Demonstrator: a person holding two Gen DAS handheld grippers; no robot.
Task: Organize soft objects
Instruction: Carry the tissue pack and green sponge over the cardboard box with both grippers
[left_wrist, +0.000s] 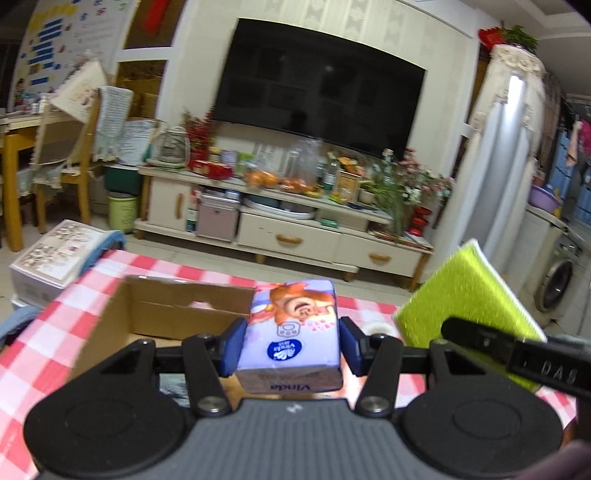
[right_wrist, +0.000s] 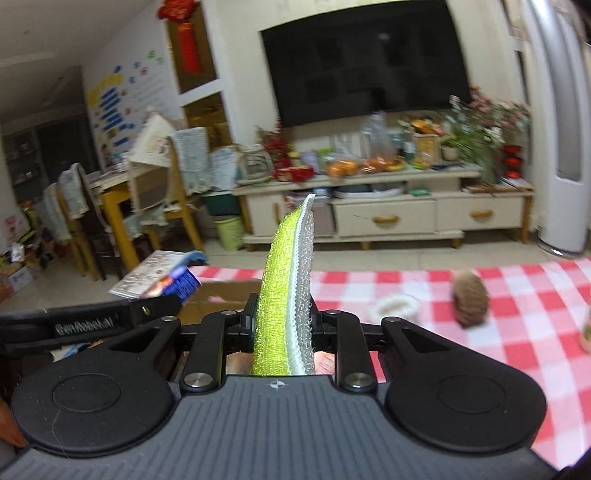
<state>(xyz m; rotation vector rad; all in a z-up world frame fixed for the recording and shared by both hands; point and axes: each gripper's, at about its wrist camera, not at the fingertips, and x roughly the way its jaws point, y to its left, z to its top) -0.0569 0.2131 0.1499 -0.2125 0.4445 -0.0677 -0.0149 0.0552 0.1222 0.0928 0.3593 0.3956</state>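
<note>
Tissue pack (left_wrist: 290, 328) clamped in left hand-held gripper (left_wrist: 291, 345), cardboard box (left_wrist: 177, 314) behind, perhaps empty.

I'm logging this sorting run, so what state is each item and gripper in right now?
Left gripper: shut on the purple tissue pack.
Purple Vinda tissue pack: held off the table.
Right gripper: shut on the sponge.
Yellow-green scouring sponge with white mesh backing: clamped on edge, standing up.
Brown cardboard box: open on the red-checked tablecloth.
Brown fuzzy ball: lying loose on the cloth.
White ring-shaped item: lying loose.
</note>
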